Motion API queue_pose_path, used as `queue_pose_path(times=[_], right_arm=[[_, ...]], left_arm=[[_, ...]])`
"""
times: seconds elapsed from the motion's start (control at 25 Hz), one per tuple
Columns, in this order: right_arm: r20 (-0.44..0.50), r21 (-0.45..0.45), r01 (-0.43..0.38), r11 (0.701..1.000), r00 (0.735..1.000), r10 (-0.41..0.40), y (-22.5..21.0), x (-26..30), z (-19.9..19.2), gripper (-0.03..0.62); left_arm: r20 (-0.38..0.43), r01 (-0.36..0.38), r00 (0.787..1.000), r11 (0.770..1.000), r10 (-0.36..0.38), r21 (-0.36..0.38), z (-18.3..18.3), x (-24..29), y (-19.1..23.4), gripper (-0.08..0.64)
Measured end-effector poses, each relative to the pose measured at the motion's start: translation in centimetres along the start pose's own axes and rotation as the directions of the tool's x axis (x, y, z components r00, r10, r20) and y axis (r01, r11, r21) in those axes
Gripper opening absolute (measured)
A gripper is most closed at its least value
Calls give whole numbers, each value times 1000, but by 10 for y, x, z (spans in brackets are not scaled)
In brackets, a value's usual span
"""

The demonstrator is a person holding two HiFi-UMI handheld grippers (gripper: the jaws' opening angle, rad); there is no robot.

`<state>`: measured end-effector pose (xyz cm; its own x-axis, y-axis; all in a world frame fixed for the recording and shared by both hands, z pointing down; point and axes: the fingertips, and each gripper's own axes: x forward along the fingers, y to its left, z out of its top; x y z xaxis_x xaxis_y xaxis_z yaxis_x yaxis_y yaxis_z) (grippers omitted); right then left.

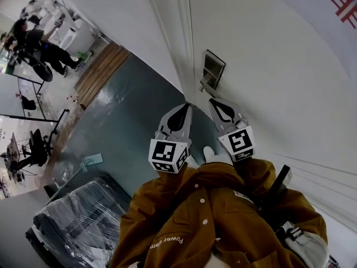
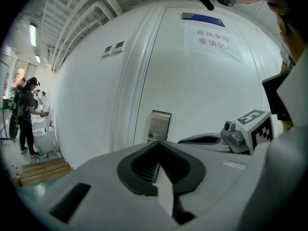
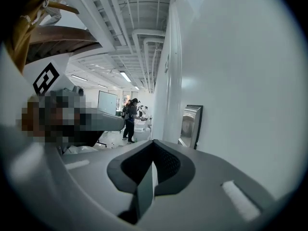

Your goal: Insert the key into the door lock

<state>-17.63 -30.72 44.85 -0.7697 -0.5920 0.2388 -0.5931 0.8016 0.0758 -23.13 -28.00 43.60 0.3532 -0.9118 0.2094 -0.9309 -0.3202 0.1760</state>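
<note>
Right up close, the brown jacket [image 1: 212, 211] fills the bottom of the head view, and both grippers are held out from it, side by side. The left gripper [image 1: 181, 113] has its jaws together, dark pads meeting at the tip, and its own view shows the same. The right gripper [image 1: 219, 108] sits just beside it, jaws also pressed closed, pad against pad. Whether a key sits in either pair I can't make out. Both point at the white door [image 1: 268, 77], and just ahead of them is the lock [image 1: 212, 71], a metal plate on the door near its frame, apart from both tips, nothing touching it. Higher on the door hangs a sign [image 2: 214, 40] with red characters. Off to the left lies a wrapped bundle [image 1: 78, 222] on the grey floor [image 1: 122, 121], beyond it a wooden platform [image 1: 100, 71], and far back a person [image 1: 39, 43] stands working.
</note>
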Motion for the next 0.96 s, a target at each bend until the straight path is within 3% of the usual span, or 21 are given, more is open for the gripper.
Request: queue_pose_path(times=[0.96], right_arm=[[-25, 24, -9, 1000, 1000, 9, -9, 0, -6, 5]], left_arm=[[0, -10, 1000, 998, 10, -61, -10, 1, 4, 0]])
